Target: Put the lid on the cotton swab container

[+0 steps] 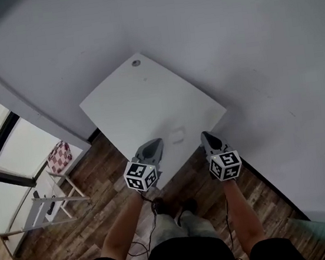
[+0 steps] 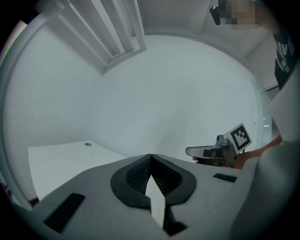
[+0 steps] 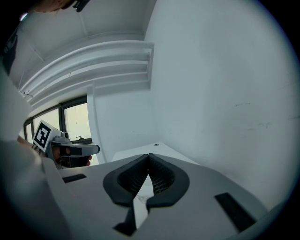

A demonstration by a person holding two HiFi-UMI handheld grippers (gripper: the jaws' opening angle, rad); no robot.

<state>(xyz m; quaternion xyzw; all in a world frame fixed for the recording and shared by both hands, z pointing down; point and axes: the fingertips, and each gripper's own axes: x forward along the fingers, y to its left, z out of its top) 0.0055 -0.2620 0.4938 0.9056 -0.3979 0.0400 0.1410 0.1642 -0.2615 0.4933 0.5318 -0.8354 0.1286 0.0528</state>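
Observation:
A small, pale see-through container [image 1: 178,134] rests on the white table [image 1: 141,99] near its front edge; the head view shows too little to tell a lid apart from it. My left gripper [image 1: 156,141] hovers just left of it with its jaws closed together and nothing between them, as the left gripper view [image 2: 150,155] confirms. Just right of the container is my right gripper [image 1: 205,134], also shut and empty [image 3: 149,154]. Each gripper appears in the other's view, the right one [image 2: 206,151] and the left one [image 3: 77,150].
A round grommet [image 1: 136,63] sits at the table's far corner. Grey walls close in behind and to the right. Wooden floor [image 1: 92,225] lies below, with a white folding rack [image 1: 53,200] and a window at left. The person's legs stand before the table.

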